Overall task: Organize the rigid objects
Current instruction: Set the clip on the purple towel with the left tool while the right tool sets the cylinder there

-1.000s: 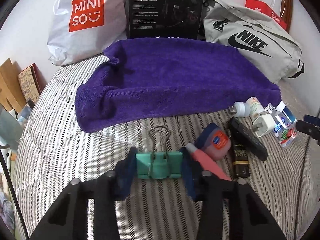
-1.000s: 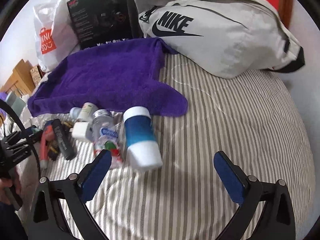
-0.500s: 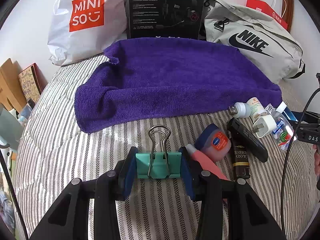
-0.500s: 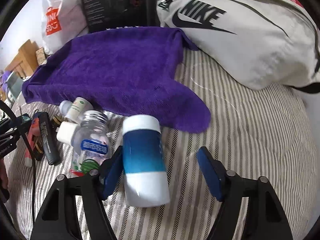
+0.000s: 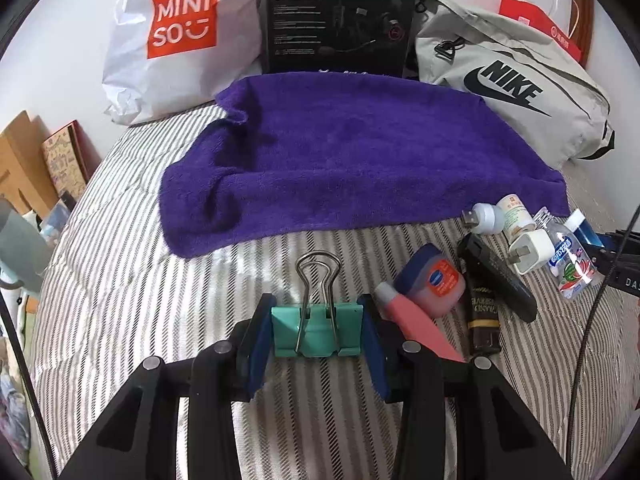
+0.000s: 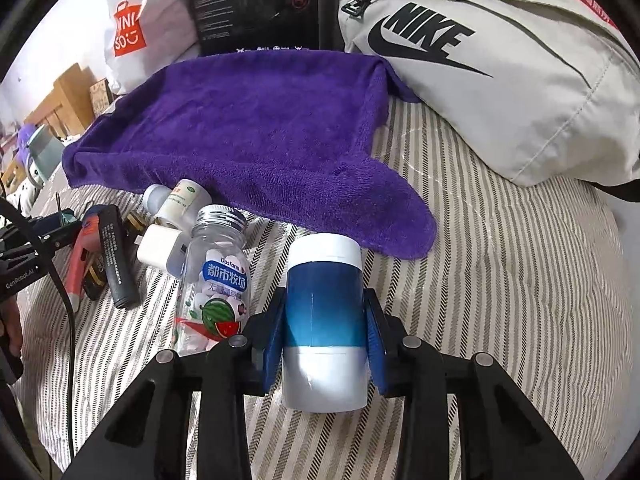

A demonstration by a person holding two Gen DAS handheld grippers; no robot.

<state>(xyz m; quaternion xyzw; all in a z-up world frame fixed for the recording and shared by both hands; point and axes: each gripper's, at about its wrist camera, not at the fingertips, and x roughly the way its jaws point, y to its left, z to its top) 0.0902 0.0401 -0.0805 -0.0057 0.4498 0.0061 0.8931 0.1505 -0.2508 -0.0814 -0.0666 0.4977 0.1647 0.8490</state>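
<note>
Left wrist view: left gripper (image 5: 317, 334) clamped snug on the teal binder clip (image 5: 317, 331), blue pads flush against both its sides, wire handles sticking up and away. Right below it, striped bedding (image 5: 120, 280). Just off to the right, a jumble: small Vaseline-style jar (image 5: 434, 280), pink tube (image 5: 416, 328), dark brown bottle (image 5: 485, 316), long black stick-shaped thing (image 5: 498, 278), white plug adapter (image 5: 530, 256), clear candy bottle (image 5: 568, 258). Beyond all that, purple towel (image 5: 352, 160) spread flat, with a Miniso bag (image 5: 176, 36), black box (image 5: 340, 16) and grey Nike bag (image 5: 512, 88) lined up behind it.

Right wrist view: right gripper (image 6: 325, 328) closed around the blue-and-white cylinder (image 6: 325, 328), pads pressed to its sides, white cap end pointing toward the purple towel (image 6: 248, 128). Can't tell whether lifted or resting on the bedding. Just left of it, clear candy bottle (image 6: 214, 276) lying down, then the white plug adapter (image 6: 160, 251), a small white bottle (image 6: 182, 202), and the black stick thing (image 6: 116, 256) touching the pink tube (image 6: 78, 260). Nike bag (image 6: 500, 72) off upper right.
</note>
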